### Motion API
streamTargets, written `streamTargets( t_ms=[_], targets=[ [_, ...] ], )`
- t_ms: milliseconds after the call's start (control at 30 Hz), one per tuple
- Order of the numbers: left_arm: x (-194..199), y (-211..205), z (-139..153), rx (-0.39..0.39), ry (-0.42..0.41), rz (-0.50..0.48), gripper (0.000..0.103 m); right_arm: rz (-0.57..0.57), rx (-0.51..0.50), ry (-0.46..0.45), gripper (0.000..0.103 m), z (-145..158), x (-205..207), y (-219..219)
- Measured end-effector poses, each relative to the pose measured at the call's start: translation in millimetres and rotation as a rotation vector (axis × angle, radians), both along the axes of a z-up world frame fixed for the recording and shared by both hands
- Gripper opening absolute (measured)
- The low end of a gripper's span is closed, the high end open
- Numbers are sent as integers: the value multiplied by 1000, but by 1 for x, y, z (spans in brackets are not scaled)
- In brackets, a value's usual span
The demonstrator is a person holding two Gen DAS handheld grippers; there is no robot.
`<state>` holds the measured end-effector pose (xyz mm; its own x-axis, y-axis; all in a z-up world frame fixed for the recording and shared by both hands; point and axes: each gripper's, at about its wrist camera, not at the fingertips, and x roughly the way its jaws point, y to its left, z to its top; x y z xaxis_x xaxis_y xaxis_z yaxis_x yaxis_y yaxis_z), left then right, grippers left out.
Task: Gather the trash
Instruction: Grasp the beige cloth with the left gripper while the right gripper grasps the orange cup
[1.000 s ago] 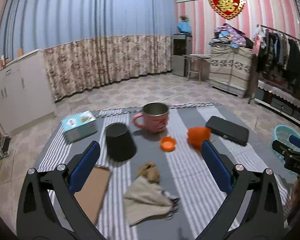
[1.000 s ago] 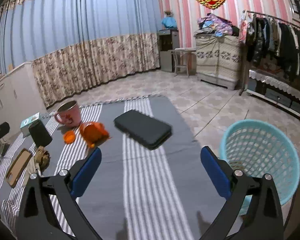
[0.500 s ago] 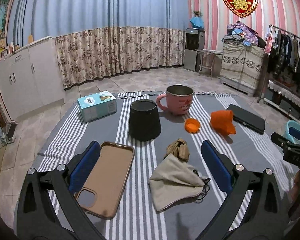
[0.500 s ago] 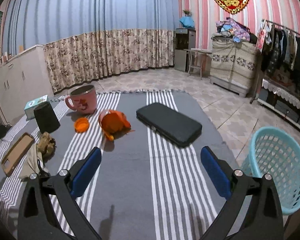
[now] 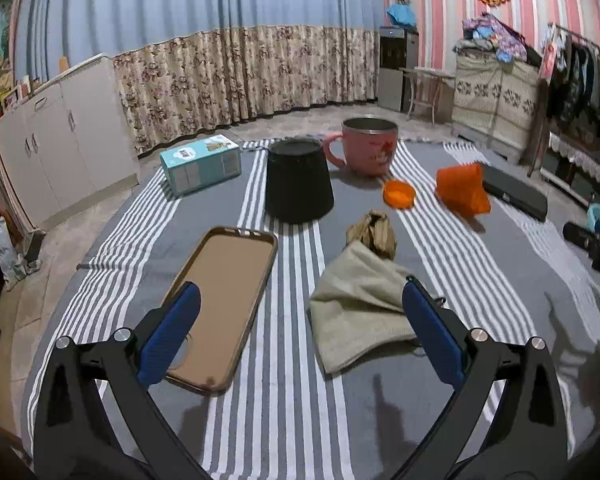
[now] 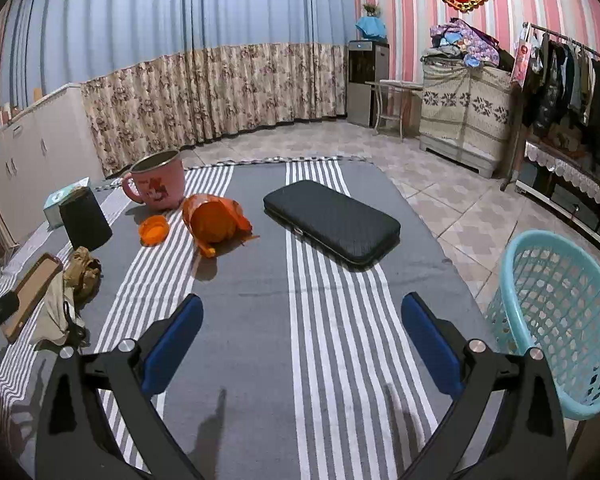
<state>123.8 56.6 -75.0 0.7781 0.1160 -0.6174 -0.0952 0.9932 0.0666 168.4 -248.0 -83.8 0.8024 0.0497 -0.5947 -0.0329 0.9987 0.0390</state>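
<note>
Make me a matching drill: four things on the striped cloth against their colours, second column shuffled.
Things:
1. mug
2. phone case
3. box
4. lid

Colours:
A. orange
B. teal
C. pink
D. tan

Pairs: 1-C, 2-D, 3-B, 4-A

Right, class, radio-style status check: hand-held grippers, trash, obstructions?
Left hand-held gripper open, empty. Right hand-held gripper open, empty. Crumpled brown paper uncollected beside grey cloth. Basket right, path clear.
</note>
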Motion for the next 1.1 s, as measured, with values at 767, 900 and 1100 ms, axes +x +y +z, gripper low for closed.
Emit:
streamTargets(
  t_ms=[767,900,1100],
  targets=[
    [45,-28,-31,-130,229,-160,57,-3,-8,73,97,-13,8,3],
    [36,-26,-26,-92,203,-185,44,1,-26,71,97,-14,8,7],
    [29,-13,-11,-77,144,-185,34,20,4,74,97,-12,7,10]
  ],
)
